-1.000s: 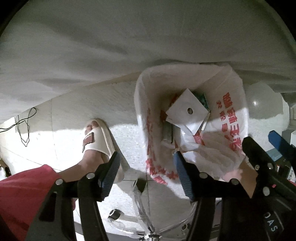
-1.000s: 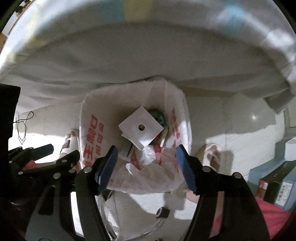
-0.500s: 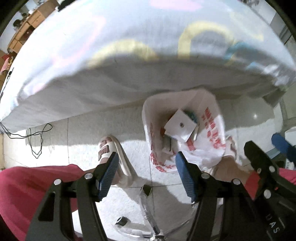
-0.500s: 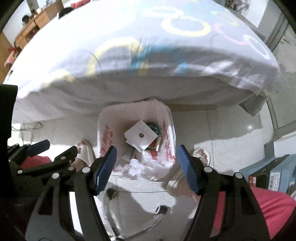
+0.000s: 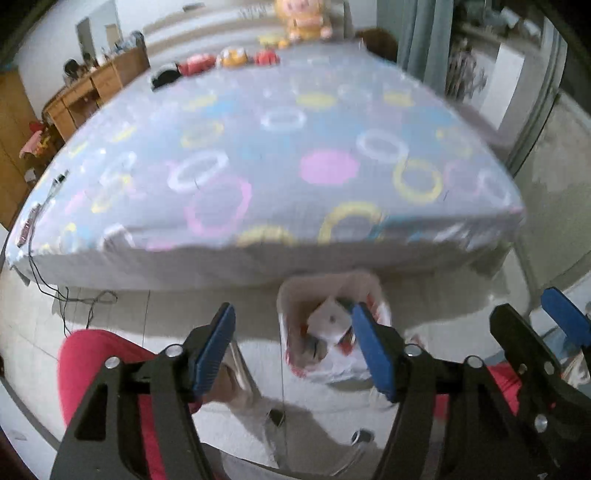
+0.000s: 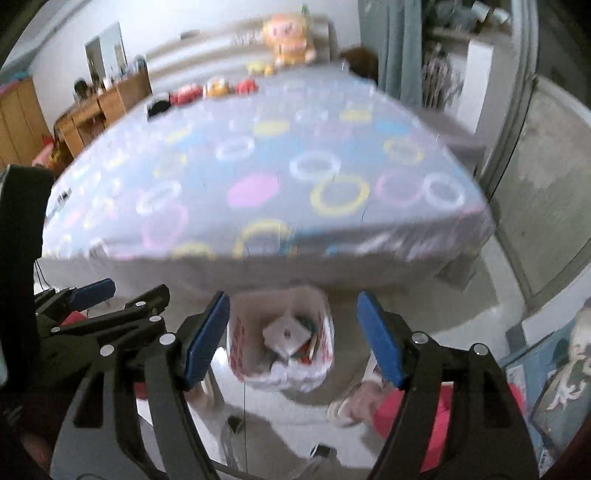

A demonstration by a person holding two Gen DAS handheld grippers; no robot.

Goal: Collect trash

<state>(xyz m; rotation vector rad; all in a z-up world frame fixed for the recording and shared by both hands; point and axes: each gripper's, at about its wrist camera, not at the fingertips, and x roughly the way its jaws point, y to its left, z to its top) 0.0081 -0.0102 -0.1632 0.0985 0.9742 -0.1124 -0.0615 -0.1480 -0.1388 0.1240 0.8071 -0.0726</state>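
A white plastic bag with red print (image 5: 295, 325) stands open on the floor at the foot of the bed; it also shows in the right wrist view (image 6: 240, 332). Inside lies a white square packet (image 6: 286, 334) with other scraps. My left gripper (image 5: 295, 347) is open and empty, high above the bag. My right gripper (image 6: 291, 338) is open and empty, also well above the bag. The right gripper's blue-tipped fingers (image 5: 561, 317) show at the right edge of the left view.
A bed (image 5: 280, 155) with a grey sheet printed with coloured rings fills the middle. Plush toys (image 5: 303, 22) sit at its far end. Wooden furniture (image 5: 92, 85) stands far left. Cables (image 5: 74, 299) lie on the tiled floor. My red-clad legs (image 5: 96, 354) are below.
Both grippers have risen far up and away from the bag. The bag now looks small, and the top of the bed and the room have come into view.
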